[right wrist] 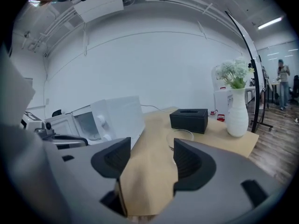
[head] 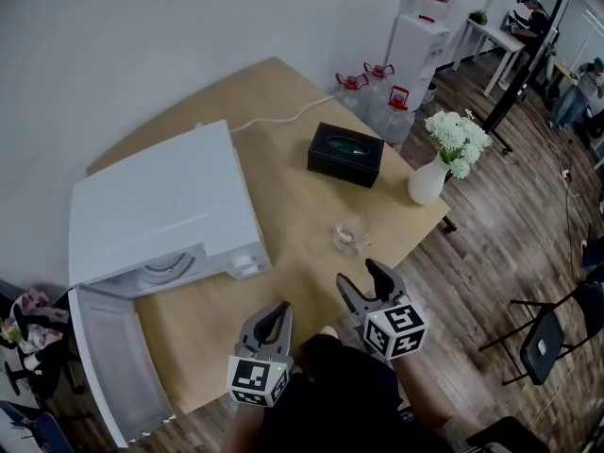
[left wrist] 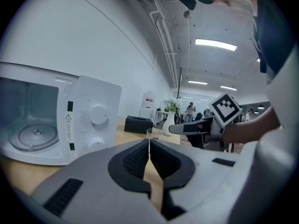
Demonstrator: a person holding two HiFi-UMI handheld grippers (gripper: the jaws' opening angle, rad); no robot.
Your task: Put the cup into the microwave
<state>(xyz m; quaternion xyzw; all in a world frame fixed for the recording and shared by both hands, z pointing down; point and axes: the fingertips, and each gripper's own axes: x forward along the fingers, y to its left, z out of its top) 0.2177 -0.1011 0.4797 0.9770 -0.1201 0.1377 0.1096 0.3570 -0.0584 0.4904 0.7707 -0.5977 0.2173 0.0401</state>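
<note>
The cup (head: 349,236), clear glass, is seen standing upright on the surface (head: 283,102) right of centre in the head view, well apart from the microwave (head: 160,210) at the left, whose door (head: 113,371) is swung open toward the lower left. The right tongs (head: 359,276) are held spread just below the cup, with nothing between them and the cup not yet touched. The left tongs (head: 278,311) are pressed together and empty at lower centre. Now the risks: the glass is see-through, so its rim could be misjudged. If it is met by only one side of the tongs, it could be nudged over or shoved toward the vase (head: 427,182) near the right edge. Too light a pinch, and a slip is to be feared on the carry leftward. The open door or the cavity's frame could be clipped on entry, and the cup tipped.
</note>
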